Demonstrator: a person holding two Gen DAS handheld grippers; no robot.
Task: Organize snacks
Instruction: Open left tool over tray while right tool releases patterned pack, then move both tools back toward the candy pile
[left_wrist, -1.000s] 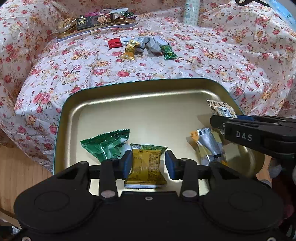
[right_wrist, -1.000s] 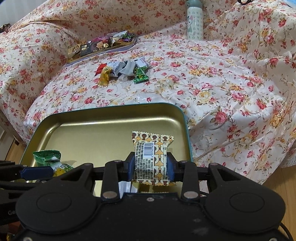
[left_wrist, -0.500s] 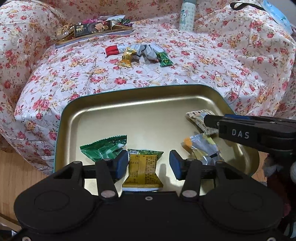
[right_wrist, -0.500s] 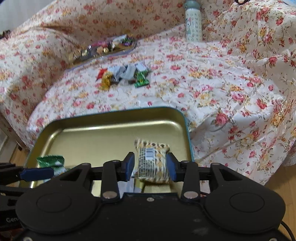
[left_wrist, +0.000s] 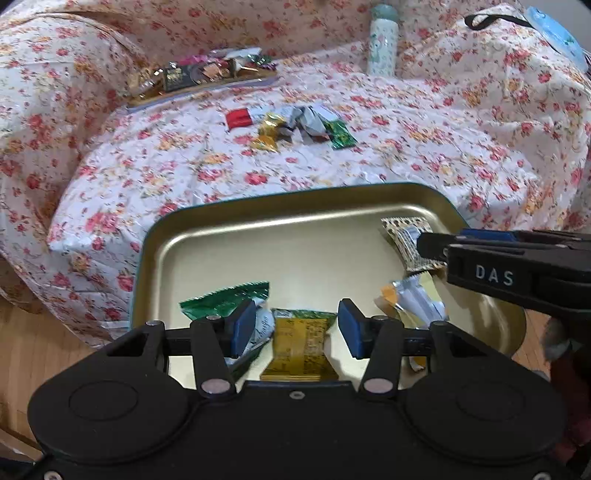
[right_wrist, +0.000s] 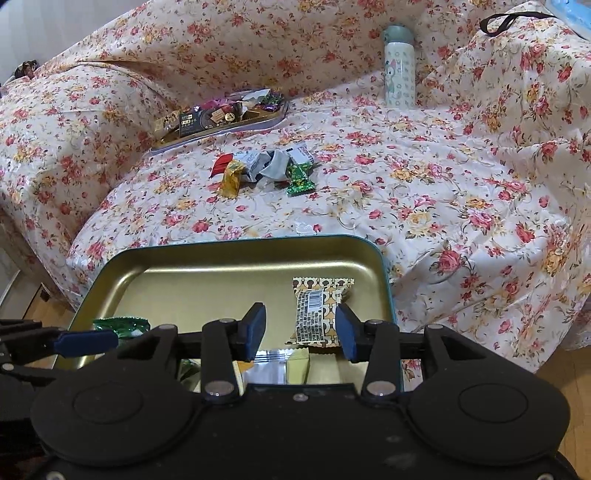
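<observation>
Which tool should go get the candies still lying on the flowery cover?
Probably the left tool: its pads stand clear of the yellow packet, and the loose candies lie ahead of both. The right tool, just opening, frames the patterned packet.

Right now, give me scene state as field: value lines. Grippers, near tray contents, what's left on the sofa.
left gripper: open, yellow packet lying between the pads, untouched
right gripper: open, jaws just opened, patterned packet released in the tray
gold tray: also holds green packet, silver packet
loose snack pile: on the floral cover
far tray: filled with snacks
bottle: upright
</observation>
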